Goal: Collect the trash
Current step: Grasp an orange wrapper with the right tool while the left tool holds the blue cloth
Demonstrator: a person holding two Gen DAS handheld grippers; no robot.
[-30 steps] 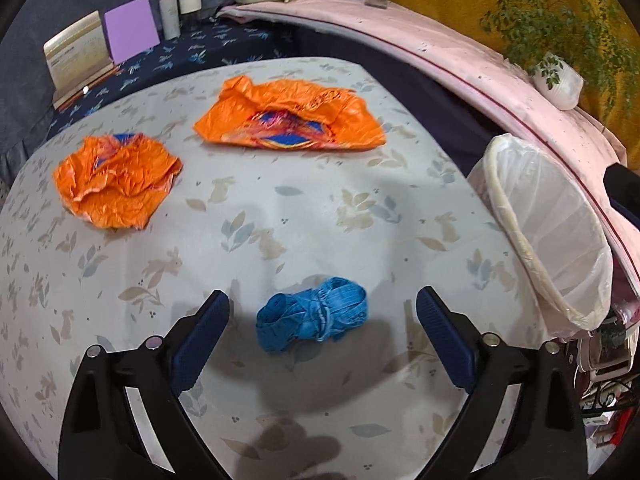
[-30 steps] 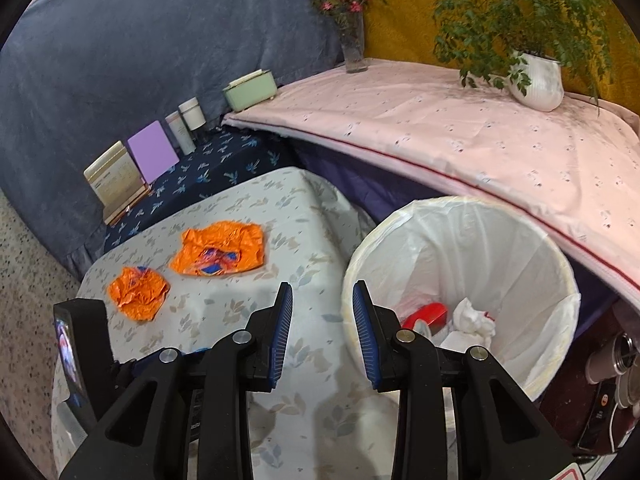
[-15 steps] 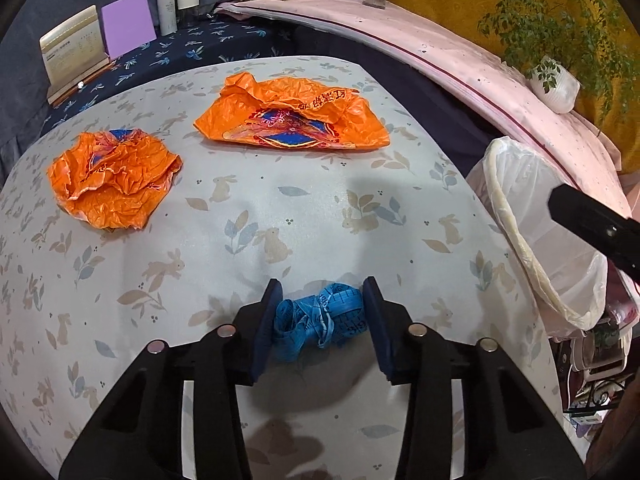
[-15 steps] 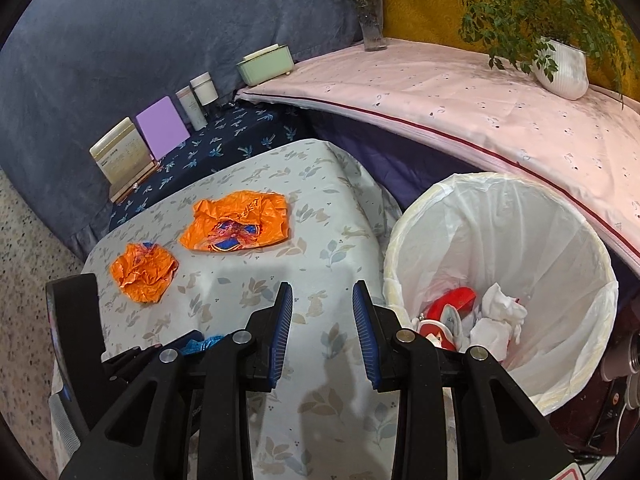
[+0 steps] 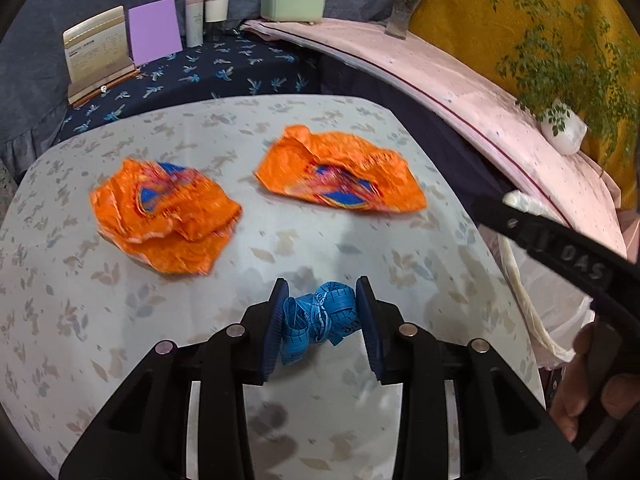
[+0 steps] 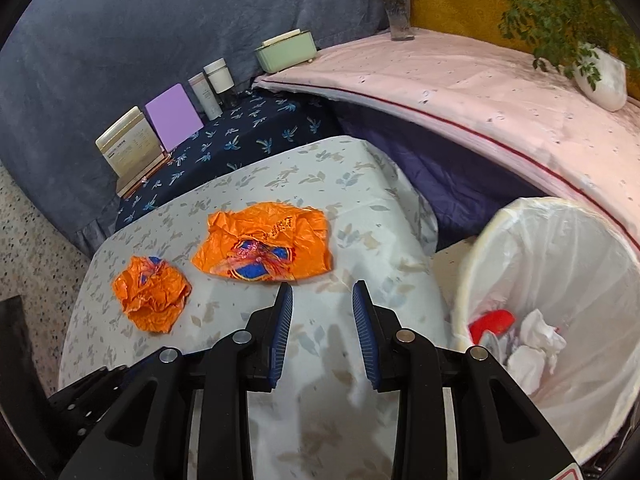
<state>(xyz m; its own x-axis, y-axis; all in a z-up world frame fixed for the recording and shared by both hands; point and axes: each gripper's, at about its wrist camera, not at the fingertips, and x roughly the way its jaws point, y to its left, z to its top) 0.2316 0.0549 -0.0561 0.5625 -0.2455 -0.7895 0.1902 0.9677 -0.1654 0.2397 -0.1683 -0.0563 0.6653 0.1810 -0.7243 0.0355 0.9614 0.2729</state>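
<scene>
A crumpled blue measuring tape [image 5: 316,320] hangs just above the leaf-print table [image 5: 120,320], between the pads of my left gripper [image 5: 322,292], whose jaws are closing and press on it from both sides. Two orange wrappers lie farther back: a crumpled one [image 5: 164,216] on the left and a flatter one [image 5: 340,176] on the right. My right gripper [image 6: 322,292] hovers open over the table's right part, nothing between its pads, with the flatter wrapper [image 6: 266,246] just beyond and the crumpled one [image 6: 152,294] to its left.
A white-lined bin [image 6: 460,280] holding red and white trash stands off the table's right edge. The right gripper's black body [image 5: 560,248] and a hand [image 5: 580,392] cross the left wrist view on the right. Books, jars and a green box [image 6: 286,50] line the back ledge.
My left jaws went from wide open to closed on the blue tape and lifted it off the cloth. My right gripper swung left from the bin to over the table.
</scene>
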